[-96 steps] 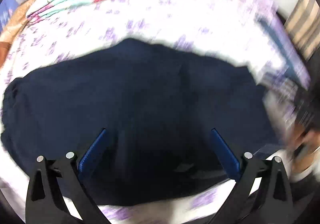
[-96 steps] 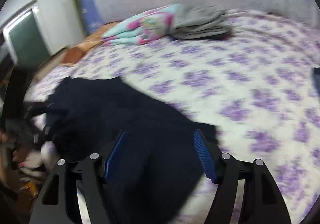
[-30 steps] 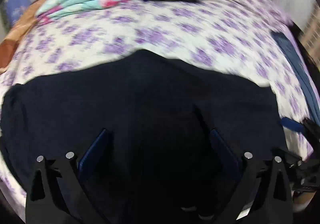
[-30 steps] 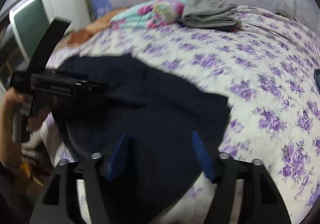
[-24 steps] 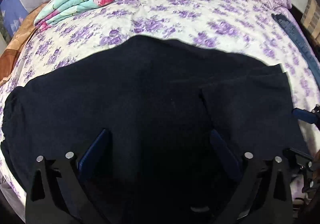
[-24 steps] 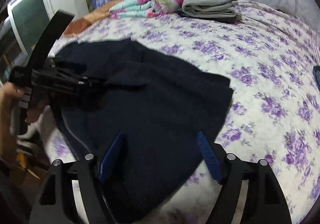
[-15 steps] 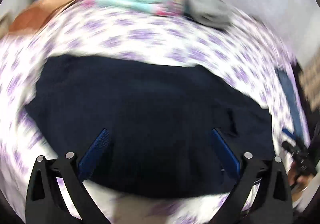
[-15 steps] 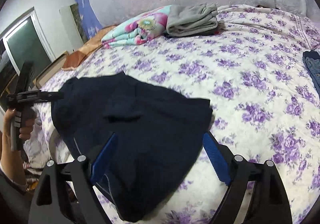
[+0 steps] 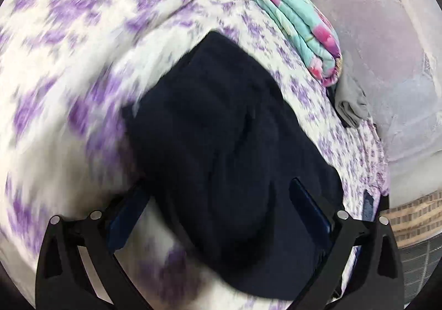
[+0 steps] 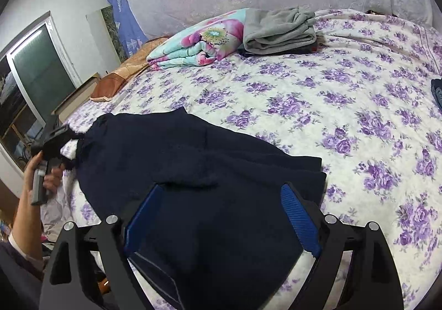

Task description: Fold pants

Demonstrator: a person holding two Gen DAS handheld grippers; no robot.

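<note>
The dark navy pants (image 10: 199, 169) lie spread on the purple-flowered bed sheet (image 10: 359, 105), near the bed's front edge. In the left wrist view the pants (image 9: 221, 138) run away from the camera, blurred. My left gripper (image 9: 218, 207) is open, its blue pads on either side of the near end of the pants. The right wrist view shows it held in a hand at the far left end of the pants (image 10: 52, 144). My right gripper (image 10: 221, 199) is open above the pants' near right part, holding nothing.
A folded floral blanket (image 10: 199, 44) and folded grey clothes (image 10: 279, 30) lie at the head of the bed. An orange cloth (image 10: 121, 75) lies at the left. Dark blue jeans (image 10: 436, 91) lie at the right edge. A window (image 10: 36, 75) is at the left.
The left gripper has swung round to the far left end of the pants and now looks along their length. The right gripper has drawn back a little over the pants.
</note>
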